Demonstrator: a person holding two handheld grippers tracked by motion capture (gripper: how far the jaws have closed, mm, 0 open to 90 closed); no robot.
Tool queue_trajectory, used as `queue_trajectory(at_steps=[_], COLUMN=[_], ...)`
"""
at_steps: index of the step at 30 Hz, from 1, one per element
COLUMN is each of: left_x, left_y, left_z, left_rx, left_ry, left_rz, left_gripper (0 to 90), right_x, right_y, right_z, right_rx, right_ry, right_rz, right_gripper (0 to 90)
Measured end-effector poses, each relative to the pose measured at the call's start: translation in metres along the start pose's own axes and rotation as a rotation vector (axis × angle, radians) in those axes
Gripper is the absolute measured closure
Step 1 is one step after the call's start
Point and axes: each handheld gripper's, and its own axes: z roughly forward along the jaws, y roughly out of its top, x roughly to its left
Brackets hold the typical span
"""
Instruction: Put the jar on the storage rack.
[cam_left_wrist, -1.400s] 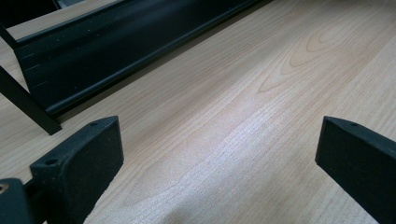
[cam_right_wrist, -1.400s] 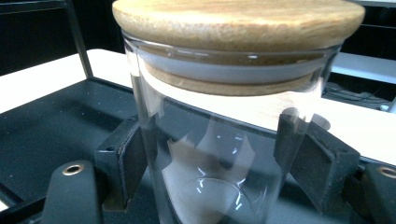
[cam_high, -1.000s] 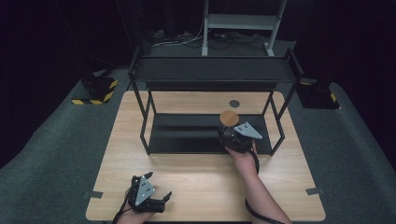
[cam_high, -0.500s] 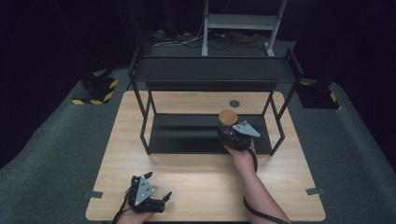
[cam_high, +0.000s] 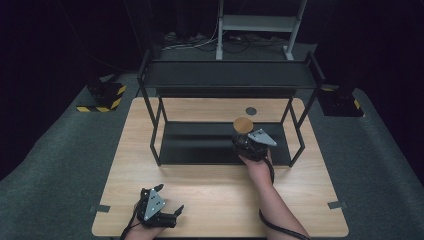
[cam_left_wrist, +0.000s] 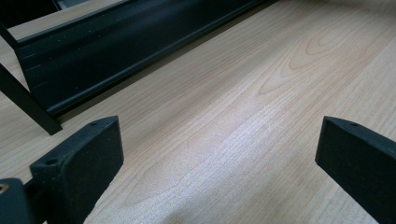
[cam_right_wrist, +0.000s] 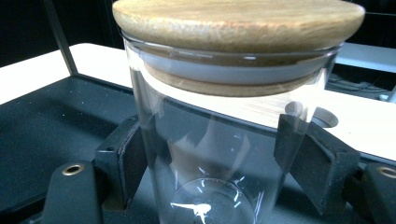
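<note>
Right tool (cam_high: 246, 141) clamped on a clear glass jar (cam_right_wrist: 219, 154) with a wooden lid (cam_high: 243, 124), one black jaw against each side of the glass wall below the lid. The jar stands upright at the right part of the lower shelf (cam_high: 200, 142) of a black rack (cam_high: 227, 75), which occupies the far half of the wooden counter (cam_high: 220, 195). Left tool (cam_high: 167, 202), jaws wide apart and empty, rests at the near left of the counter. Risks, as judged: smooth glass may slip between the jaws if the grip is slack; a tall lift could knock the lid against the upper shelf; tilting could loosen the lid.
</note>
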Motion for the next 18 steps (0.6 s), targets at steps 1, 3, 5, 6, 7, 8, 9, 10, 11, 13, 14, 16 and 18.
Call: queue_trajectory(at_steps=[1,3,5,6,7,8,9,10,11,13,14,16,18], left_x=[0.0,0.0,0.0001,0.0001,0.0001,0.0001,0.0001,0.0001,0.0001,0.0,-0.0001,0.0001,0.0002], left_y=[0.0,0.0,-0.0001,-0.0001,-0.0001,-0.0001,0.0,0.0,0.0,0.0,0.0,0.0,-0.0001], left_z=[0.0,0.0,-0.0001,-0.0001,-0.0002,-0.0001,-0.0001,-0.0001,0.0,0.0,0.0,-0.0001,-0.0001], left_rx=[0.0,0.0,-0.001,-0.002,-0.002,-0.002,-0.001,0.0,0.0,0.0,0.0,-0.001,-0.002], left_ry=[0.0,0.0,0.0,0.0,0.0,0.0,0.0,0.0,0.0,0.001,0.001,0.0,0.0], left_rz=[0.001,0.0,-0.001,-0.001,-0.001,-0.001,0.0,0.0,0.0,0.0,0.001,0.0,-0.002], left_gripper=[1.3,1.4,1.4,1.3,1.4,1.3,1.3,1.4,1.3,1.4,1.4,1.3,1.4], right_x=[0.0,0.0001,0.0002,0.0002,0.0002,0.0001,0.0001,0.0002,0.0005,0.0005,0.0005,0.0002,0.0], right_y=[-0.0003,-0.0011,-0.0023,-0.0028,-0.0033,-0.0037,-0.0043,-0.0046,-0.0049,-0.0055,-0.0057,-0.0062,-0.0065], right_z=[0.0002,0.0005,0.001,0.0011,0.0013,0.0014,0.0017,0.0018,0.0019,0.0022,0.0023,0.0027,0.003], right_rx=[0.0,0.0,0.005,0.007,0.007,0.008,0.007,0.007,0.008,0.009,0.01,0.012,0.013], right_ry=[0.0,-0.001,-0.002,-0.002,-0.001,-0.002,-0.001,-0.001,-0.001,0.0,0.0,0.0,-0.001], right_rz=[-0.001,0.001,0.0,0.001,0.002,0.004,0.005,0.004,0.005,0.007,0.009,0.01,0.011], right_gripper=[25.6,25.6,25.6,25.6,25.6,25.6,25.6,25.6,25.6,25.6,25.6,25.6,25.6])
